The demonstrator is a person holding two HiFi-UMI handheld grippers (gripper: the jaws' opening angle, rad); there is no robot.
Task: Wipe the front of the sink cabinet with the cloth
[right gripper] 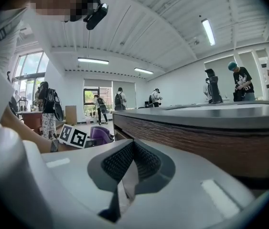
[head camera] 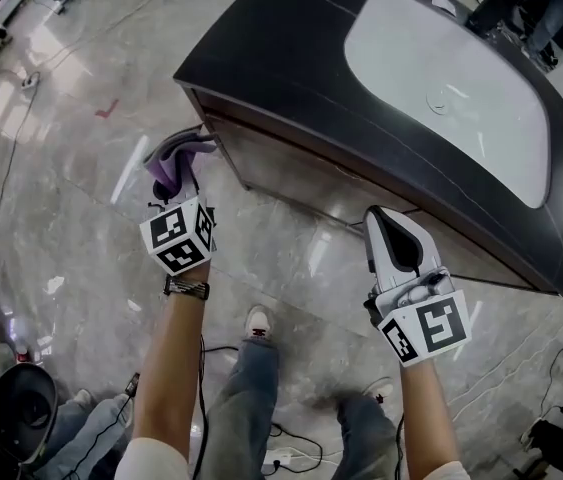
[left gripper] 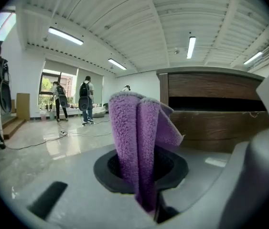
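Observation:
The sink cabinet has a dark top, a white basin and a brown wood front. A folded purple cloth is held in my left gripper, just off the cabinet's front left corner. In the left gripper view the cloth stands up between the jaws, with the wood front close behind it on the right. My right gripper hovers at the middle of the front, jaws together and empty. The right gripper view shows its pads meeting beside the cabinet, with the cloth farther left.
The floor is glossy marble with cables trailing at the left and near my feet. A dark round object sits at the bottom left. People stand far across the room, and others behind the cabinet.

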